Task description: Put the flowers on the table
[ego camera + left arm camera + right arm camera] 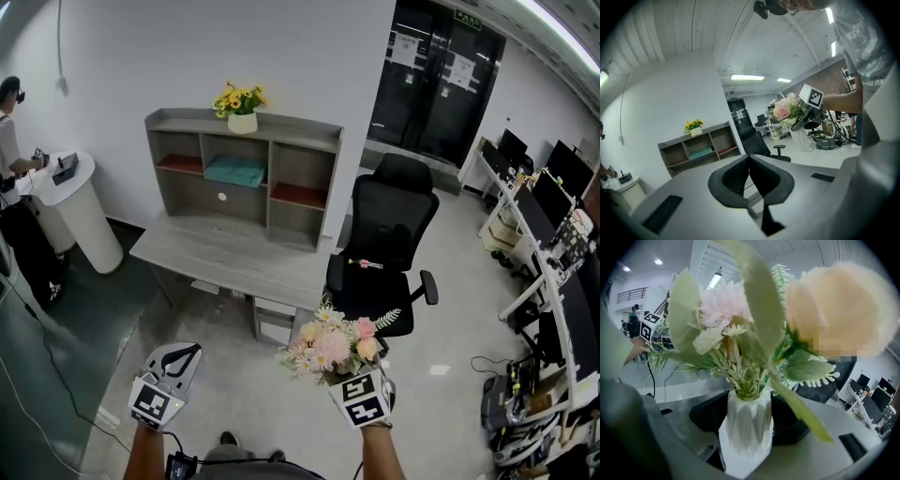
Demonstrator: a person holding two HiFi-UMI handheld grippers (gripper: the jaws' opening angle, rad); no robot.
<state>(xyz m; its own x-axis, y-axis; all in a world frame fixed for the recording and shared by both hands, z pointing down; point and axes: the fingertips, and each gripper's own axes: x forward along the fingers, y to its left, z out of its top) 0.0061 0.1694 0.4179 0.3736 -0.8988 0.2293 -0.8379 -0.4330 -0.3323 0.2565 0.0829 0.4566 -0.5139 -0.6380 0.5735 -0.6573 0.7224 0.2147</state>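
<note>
Right gripper view: right tongs (746, 416) clenched on white faceted vase (744, 441) of pink-and-peach flowers (722, 305); carry it upright to grey wooden surface (234, 253), left tongs (749, 180) clenched empty.

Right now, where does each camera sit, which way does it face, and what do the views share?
Head view: on the head, steeply down at desk and chair; left forearm, right forearm, left gripper, right gripper.
Left gripper view: along its shut jaws toward the shelf; right forearm shows.
Right gripper view: along jaws clamping the white vase.
Shared: flowers in all three.
</note>
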